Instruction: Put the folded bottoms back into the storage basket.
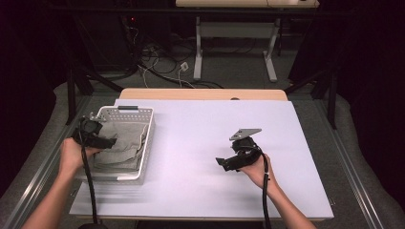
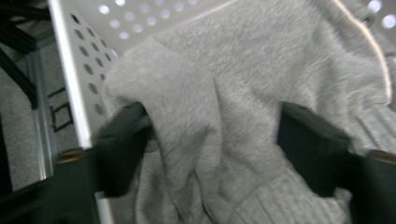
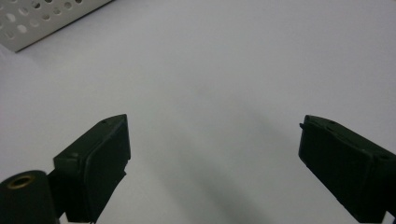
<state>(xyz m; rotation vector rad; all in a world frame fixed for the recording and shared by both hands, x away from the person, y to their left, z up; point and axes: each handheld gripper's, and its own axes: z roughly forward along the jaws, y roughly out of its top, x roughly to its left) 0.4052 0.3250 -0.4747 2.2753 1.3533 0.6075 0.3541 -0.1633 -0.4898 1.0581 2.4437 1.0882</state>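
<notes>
A white perforated basket stands at the left of the white table and holds a crumpled grey knit garment. My left gripper reaches into the basket from its left side. In the left gripper view its jaws stand wide apart, open, with a raised fold of the grey garment between them and the basket wall at left. My right gripper rests low over the bare table at centre right, pointing left toward the basket. It is open with nothing between its fingers.
The white table top stretches between basket and right gripper. A corner of the basket shows far off in the right gripper view. Beyond the table's far edge are a desk frame and floor cables. Dark stands flank both sides.
</notes>
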